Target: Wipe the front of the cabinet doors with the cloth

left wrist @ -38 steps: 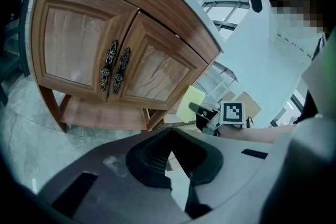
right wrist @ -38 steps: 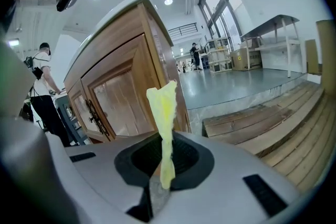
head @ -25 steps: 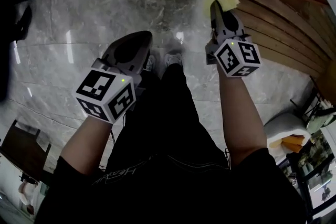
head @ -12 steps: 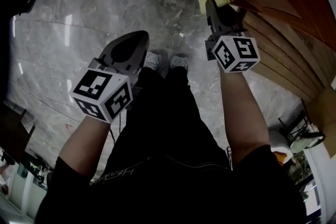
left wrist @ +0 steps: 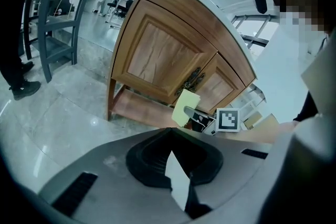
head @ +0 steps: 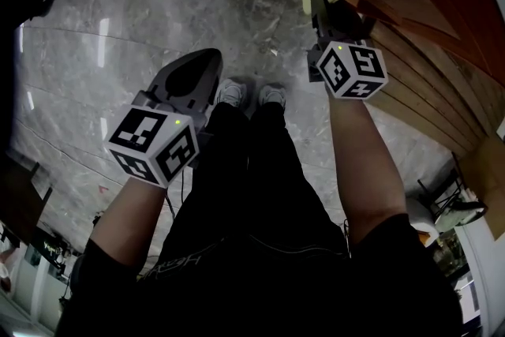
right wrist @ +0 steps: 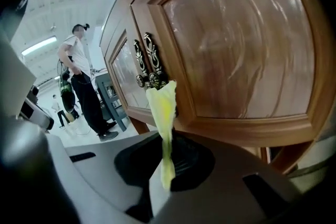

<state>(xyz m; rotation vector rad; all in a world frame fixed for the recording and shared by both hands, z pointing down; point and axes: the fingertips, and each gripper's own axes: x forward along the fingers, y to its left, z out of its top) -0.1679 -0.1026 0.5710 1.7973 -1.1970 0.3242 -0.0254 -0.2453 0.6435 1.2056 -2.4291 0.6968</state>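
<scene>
The right hand-held gripper (right wrist: 167,157) is clamped on the yellow cloth (right wrist: 161,105), which is raised close to the wooden cabinet door (right wrist: 241,44), just beside its ornate metal handles (right wrist: 148,63). The left hand-held gripper (left wrist: 176,165) hangs well apart, jaws together on nothing. A person (right wrist: 84,86) stands beyond, near a grey table (left wrist: 58,2).

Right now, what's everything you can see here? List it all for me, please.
Cabinet: one, brown wood, two doors, straight ahead.
Door handles: two, dark metal, where the doors meet.
Cloth: one, yellow, near the handles.
Floor: grey marble, underfoot.
Table: one, grey, left of the cabinet.
Bystander: one, white top, dark trousers, background.
Shoes: pair, pale, the person's own.
Left gripper: grey, shut, empty.
Right gripper: grey, pinching the cloth.
</scene>
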